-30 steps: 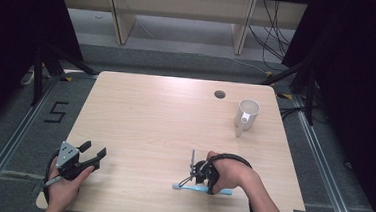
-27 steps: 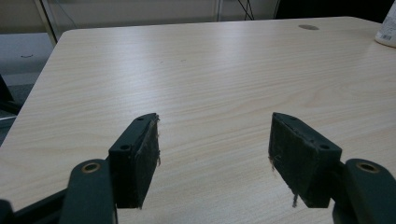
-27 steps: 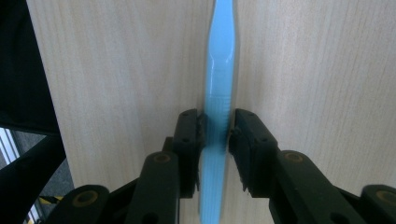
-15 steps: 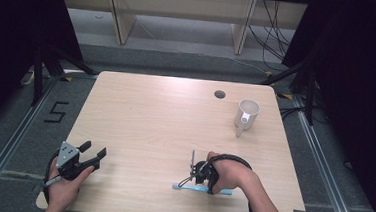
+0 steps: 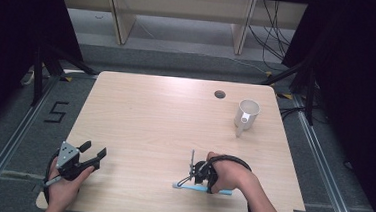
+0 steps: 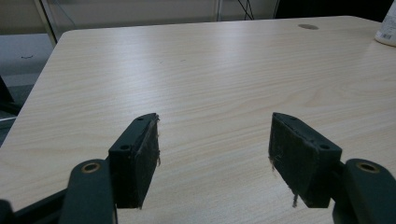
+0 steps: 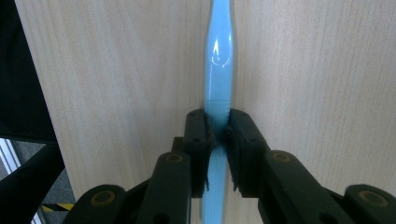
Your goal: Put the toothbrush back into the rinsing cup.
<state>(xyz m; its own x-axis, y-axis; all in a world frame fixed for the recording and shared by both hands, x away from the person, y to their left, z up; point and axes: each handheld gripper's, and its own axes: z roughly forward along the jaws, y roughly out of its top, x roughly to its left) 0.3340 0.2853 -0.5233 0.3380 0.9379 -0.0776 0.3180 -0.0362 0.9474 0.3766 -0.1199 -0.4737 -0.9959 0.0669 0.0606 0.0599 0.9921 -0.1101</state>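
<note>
Toothbrush (image 7: 218, 74): laid flat, well short of the mug (image 5: 247, 113), long axis crosswise.
Right gripper (image 7: 217, 135): clamped on handle.
Left gripper (image 6: 212, 156): spread, nothing held.

The right gripper (image 7: 217, 135) points down at the pale, light wooden surface (image 7: 116, 70). Its two black fingers (image 7: 198, 140) squeeze a long, shiny light-blue plastic stick (image 7: 218, 60) — one finger on each side, both touching it. The stick lies flat on the wood and runs straight up the middle, getting thinner near the top. A bit of it also shows below the fingers. At the left the wood ends — past that edge it is dark, with a small yellow-and-black striped mark (image 7: 55, 206) low down.
</note>
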